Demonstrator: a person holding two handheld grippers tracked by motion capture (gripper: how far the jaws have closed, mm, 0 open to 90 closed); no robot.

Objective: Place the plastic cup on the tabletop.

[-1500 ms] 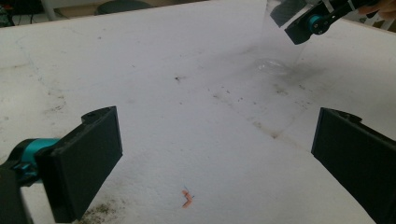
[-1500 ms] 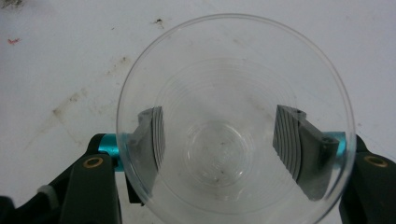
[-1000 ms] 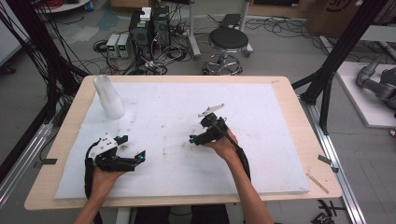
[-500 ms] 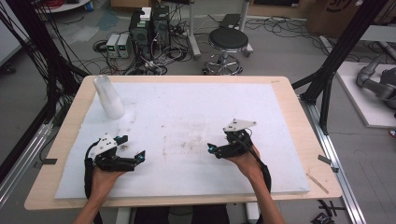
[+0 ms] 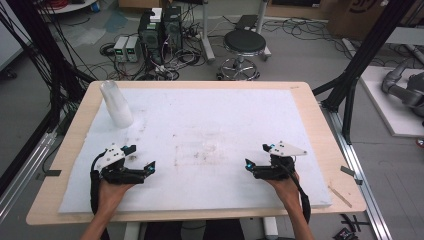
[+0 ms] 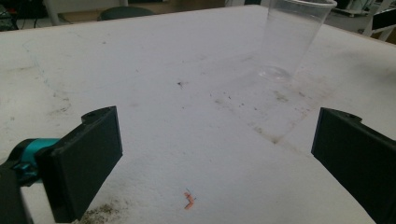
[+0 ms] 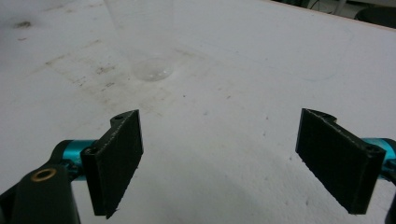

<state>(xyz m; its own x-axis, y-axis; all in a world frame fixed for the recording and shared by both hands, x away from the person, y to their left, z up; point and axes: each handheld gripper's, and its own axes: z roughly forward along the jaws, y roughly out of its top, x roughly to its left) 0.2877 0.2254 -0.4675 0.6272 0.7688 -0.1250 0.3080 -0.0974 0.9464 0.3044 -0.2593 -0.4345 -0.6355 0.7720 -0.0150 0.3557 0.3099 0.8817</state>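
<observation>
The clear plastic cup [image 5: 116,104] bears no readable label. It stands upright on the white surface [image 5: 210,125], well apart from the left gripper [image 5: 146,169] and right gripper [image 5: 251,165], both with jaws apart and empty.

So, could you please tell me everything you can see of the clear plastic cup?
The clear plastic cup looks thin and see-through, tapering from a wide rim to a small round base. It seems empty and stands upright on the white mat, near the mat's far left corner. Only the mat touches it; both grippers are well away from it.
</observation>
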